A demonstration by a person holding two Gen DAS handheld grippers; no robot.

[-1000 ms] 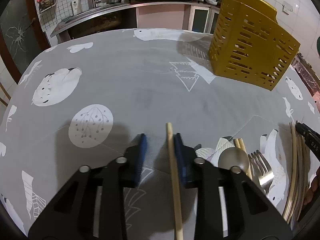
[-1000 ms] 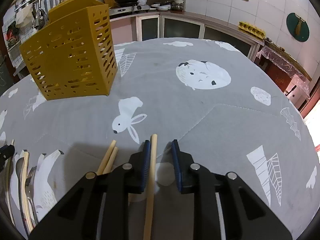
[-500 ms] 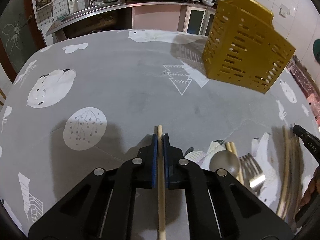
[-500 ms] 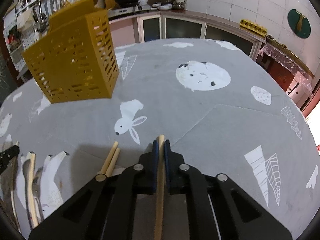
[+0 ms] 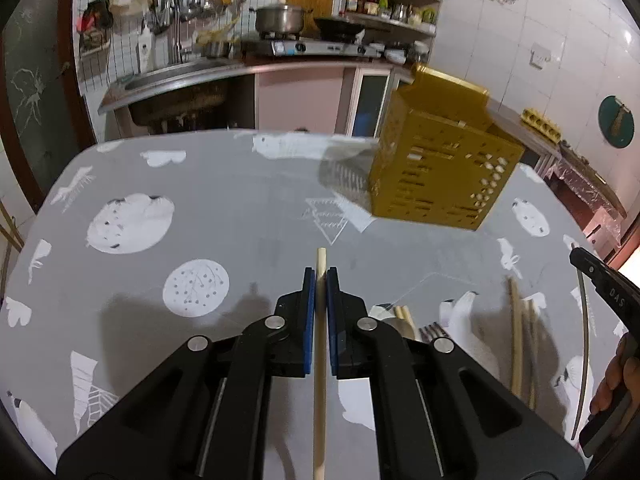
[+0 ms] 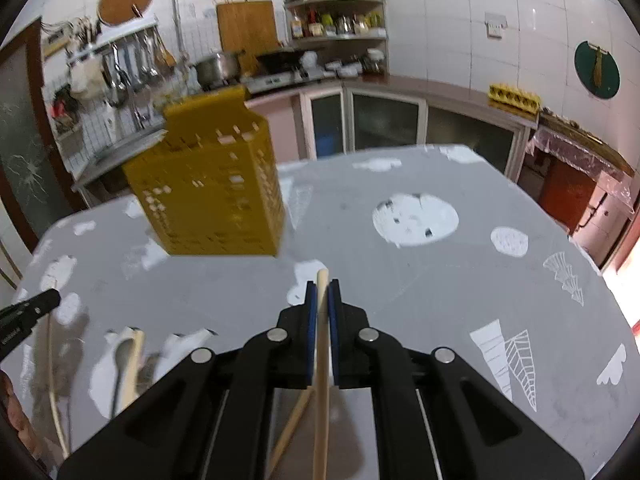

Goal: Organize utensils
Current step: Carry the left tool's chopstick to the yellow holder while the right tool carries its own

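My left gripper (image 5: 320, 276) is shut on a wooden chopstick (image 5: 320, 360) and holds it raised above the grey tablecloth. My right gripper (image 6: 322, 288) is shut on another wooden chopstick (image 6: 321, 380), also raised. The yellow perforated utensil holder (image 5: 440, 168) stands ahead and to the right in the left wrist view, and ahead and to the left in the right wrist view (image 6: 208, 196). More chopsticks (image 5: 518, 344), a fork (image 5: 434, 330) and a spoon (image 6: 120, 364) lie on the cloth between the grippers.
The table wears a grey cloth with white prints (image 5: 132, 224). A kitchen counter with a stove and pots (image 5: 280, 44) runs behind the table. The right gripper's tip (image 5: 600, 280) shows at the right edge of the left wrist view.
Both grippers closed on a chopstick each, then lifted and tilted up, so the kitchen wall and the holder's top now show.
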